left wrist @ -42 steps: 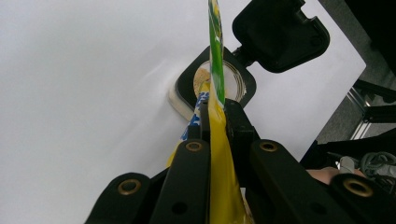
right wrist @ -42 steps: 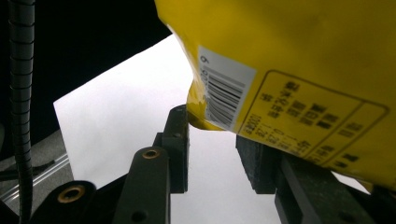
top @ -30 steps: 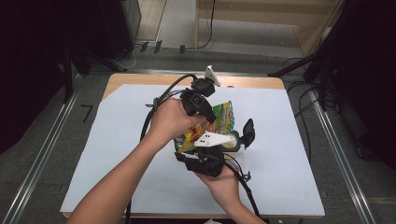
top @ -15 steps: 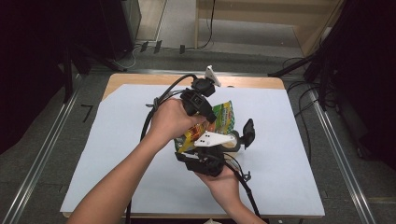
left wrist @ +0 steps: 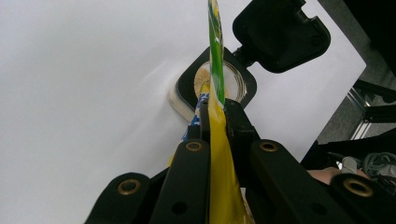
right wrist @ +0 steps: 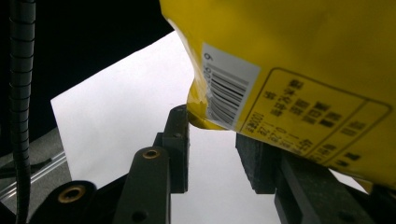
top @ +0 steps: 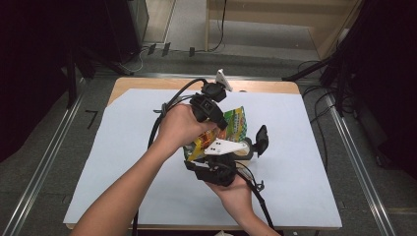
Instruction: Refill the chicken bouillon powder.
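Pinching the yellow snack pouch [left wrist: 215, 140] edge-on between its jaws, our left gripper [left wrist: 212, 116] holds the pack tilted over the round container [left wrist: 215, 84], whose black hinged lid [left wrist: 280, 32] stands flung open just beyond the jaw tips. Crumbs of something tan already lie inside the container, right under the pouch's lower corner, so we judge that pouring is under way.

Our right gripper [right wrist: 212, 144] has its jaws parted, with white table sheet [right wrist: 116, 107] visible in the gap; the pouch's barcoded corner hangs above and between the tips, near the left one, but is not clamped.

Set against the frames from a second ago, we see almost nothing shifted: both hands, the pouch and the container sit as they did. That steadiness suggests to us a slow pour or a pause, with the contents trickling rather than dumping.
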### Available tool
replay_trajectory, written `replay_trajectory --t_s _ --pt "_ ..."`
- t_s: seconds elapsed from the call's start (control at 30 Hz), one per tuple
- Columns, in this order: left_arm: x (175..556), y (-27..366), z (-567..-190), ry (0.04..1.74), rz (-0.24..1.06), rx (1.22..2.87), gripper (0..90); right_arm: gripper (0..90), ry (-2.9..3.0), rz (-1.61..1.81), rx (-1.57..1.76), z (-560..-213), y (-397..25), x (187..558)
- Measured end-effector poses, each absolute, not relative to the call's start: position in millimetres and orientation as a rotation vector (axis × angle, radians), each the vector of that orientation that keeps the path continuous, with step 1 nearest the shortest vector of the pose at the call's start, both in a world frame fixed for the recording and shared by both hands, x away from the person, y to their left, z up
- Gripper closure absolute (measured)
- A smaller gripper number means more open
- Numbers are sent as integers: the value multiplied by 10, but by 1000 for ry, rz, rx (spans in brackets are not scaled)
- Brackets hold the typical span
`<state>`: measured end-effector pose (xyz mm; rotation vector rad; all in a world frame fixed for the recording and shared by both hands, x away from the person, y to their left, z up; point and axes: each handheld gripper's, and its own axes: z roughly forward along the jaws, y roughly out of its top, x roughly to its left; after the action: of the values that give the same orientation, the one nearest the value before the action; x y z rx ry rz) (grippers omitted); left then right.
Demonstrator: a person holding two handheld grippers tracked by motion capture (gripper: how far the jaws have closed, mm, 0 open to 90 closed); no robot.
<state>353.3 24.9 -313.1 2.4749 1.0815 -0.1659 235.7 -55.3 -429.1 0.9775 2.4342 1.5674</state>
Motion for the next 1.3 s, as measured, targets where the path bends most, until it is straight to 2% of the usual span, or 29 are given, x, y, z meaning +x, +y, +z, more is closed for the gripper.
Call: replay_trajectory --t_s 0.27,0.57,1.3 --pt "3542 252 -3140 1084 -173 2473 892 667 2434 1563 975 -4293 -552 2355" --pt "3585 285 -3152 1109 -249 2450 892 669 2434 1560 966 -4296 -547 2351" --pt "3589 281 -3155 1100 -240 2444 893 668 2429 1551 964 -4295 -548 2347"
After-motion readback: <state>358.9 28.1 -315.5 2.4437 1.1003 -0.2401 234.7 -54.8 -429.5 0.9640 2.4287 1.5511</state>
